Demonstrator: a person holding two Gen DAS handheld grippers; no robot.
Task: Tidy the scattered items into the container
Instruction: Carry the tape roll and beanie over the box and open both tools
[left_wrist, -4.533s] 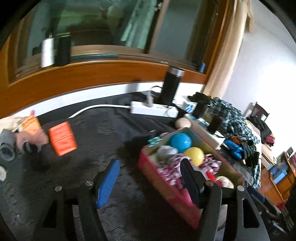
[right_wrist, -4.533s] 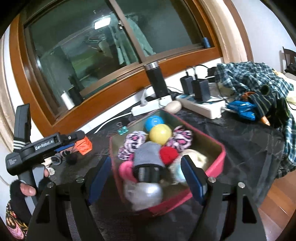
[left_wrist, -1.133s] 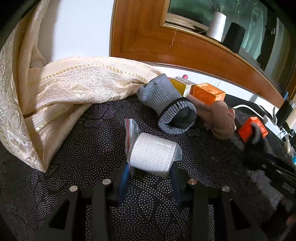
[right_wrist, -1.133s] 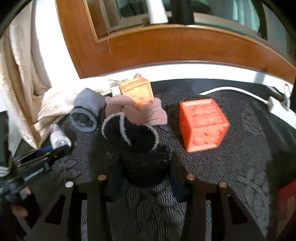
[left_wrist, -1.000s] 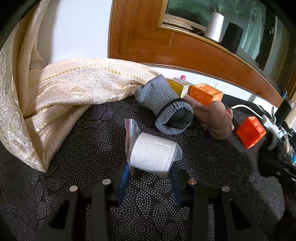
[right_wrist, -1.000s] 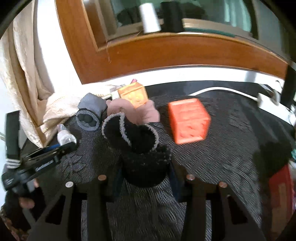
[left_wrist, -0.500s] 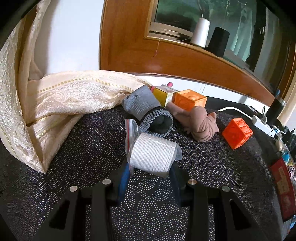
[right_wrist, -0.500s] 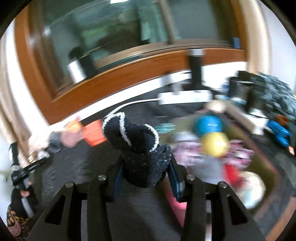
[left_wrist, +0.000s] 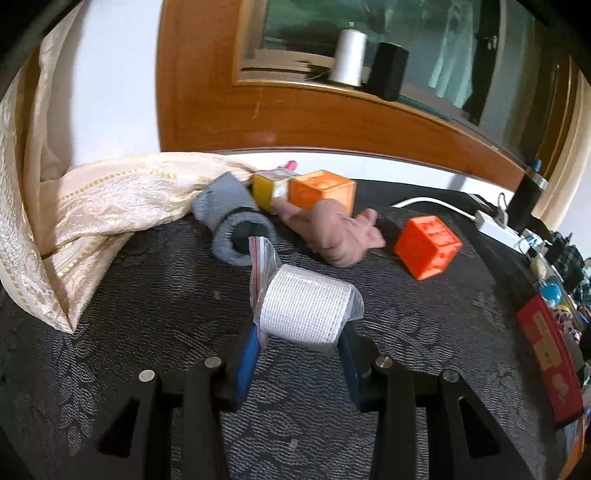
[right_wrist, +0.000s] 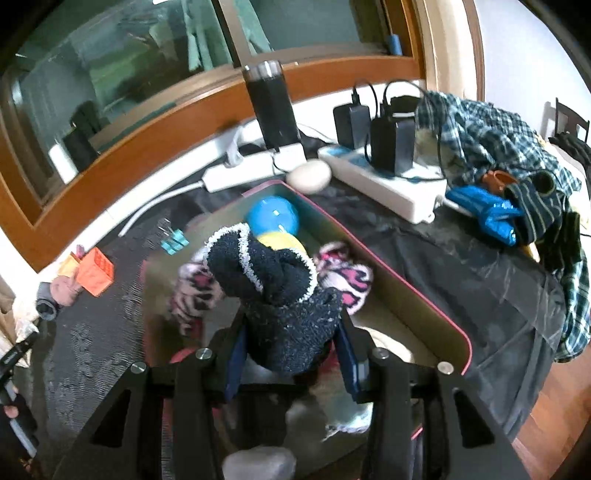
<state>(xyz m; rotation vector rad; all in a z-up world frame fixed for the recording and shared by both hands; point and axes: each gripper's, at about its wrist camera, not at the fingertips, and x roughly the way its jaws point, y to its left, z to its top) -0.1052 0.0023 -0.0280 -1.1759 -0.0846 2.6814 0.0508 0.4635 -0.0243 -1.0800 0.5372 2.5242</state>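
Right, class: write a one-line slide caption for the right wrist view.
Right tool carries a dark fuzzy sock over the pink-rimmed container of balls and socks.

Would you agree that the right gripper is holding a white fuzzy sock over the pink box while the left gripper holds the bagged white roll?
Not quite: the fuzzy sock in the right gripper is dark navy with white trim, as the right wrist view shows. It is over the pink box, and the left gripper holds the bagged white roll.

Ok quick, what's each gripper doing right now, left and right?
Left gripper: closed on the bagged white roll.
Right gripper: closed on the dark fuzzy sock, over the red box.
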